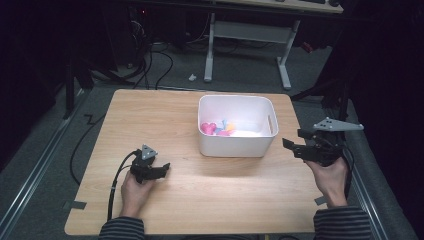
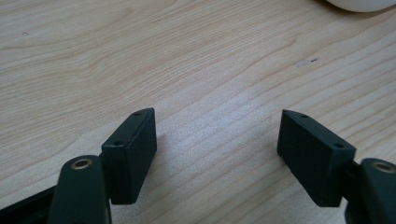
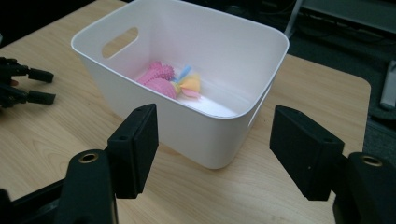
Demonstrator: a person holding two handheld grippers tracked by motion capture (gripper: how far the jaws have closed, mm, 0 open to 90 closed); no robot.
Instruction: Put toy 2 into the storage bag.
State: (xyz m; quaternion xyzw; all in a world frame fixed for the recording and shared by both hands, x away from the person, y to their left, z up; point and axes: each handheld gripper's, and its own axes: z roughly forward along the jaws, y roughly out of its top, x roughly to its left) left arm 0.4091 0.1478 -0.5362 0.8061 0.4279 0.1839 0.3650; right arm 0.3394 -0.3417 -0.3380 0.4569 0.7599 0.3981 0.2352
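A white plastic bin stands on the wooden table, right of its middle. Inside lie a pink spiky toy and small blue, yellow and pink pieces. My left gripper rests low on the table in front of the bin and to its left, open, with bare wood between its jaws. My right gripper hovers just right of the bin, open and holding nothing. In the right gripper view its jaws frame the bin's near corner, and the pink toy shows inside.
In the right gripper view the left gripper shows at the far left edge. A desk frame with white legs and cables stand on the floor beyond the table. The bin's rim edge peeks in at the top of the left gripper view.
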